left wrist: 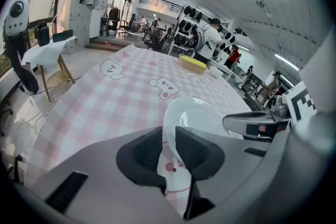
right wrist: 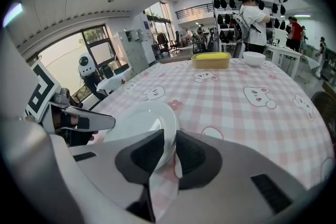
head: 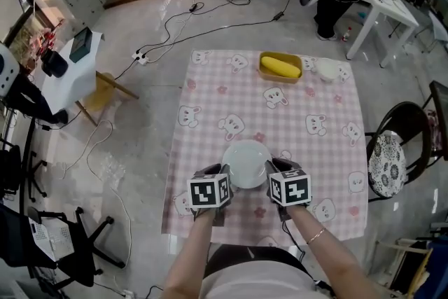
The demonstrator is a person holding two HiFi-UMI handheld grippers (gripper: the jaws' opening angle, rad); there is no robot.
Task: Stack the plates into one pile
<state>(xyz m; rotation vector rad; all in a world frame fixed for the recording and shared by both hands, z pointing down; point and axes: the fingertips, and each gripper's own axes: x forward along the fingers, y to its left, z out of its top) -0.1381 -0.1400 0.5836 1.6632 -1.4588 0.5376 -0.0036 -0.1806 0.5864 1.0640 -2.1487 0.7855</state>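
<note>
On my feed the plate (head: pixel 246 163) is plain glossy white; the bench (head: pixel 231 91) wears a pink-and-white check cloth printed with white cartoon animal faces and small pink flowers; the tray (head: pixel 280 67) at the far edge is yellow, as is what lies in it; the bowl (head: pixel 326 69) beside it is white; the left gripper (head: pixel 221 171) and right gripper (head: pixel 271 169) are grey with black pads (left wrist: pixel 194 149); their cubes (head: pixel 209 191) carry black-and-white square markers; the floor (head: pixel 161 80) is pale grey.

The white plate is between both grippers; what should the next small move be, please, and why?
Probably ease both grippers back off it: the glossy round white plate lies flat on the pink checked tablecloth, the left gripper and right gripper only straddling its rim.
</note>
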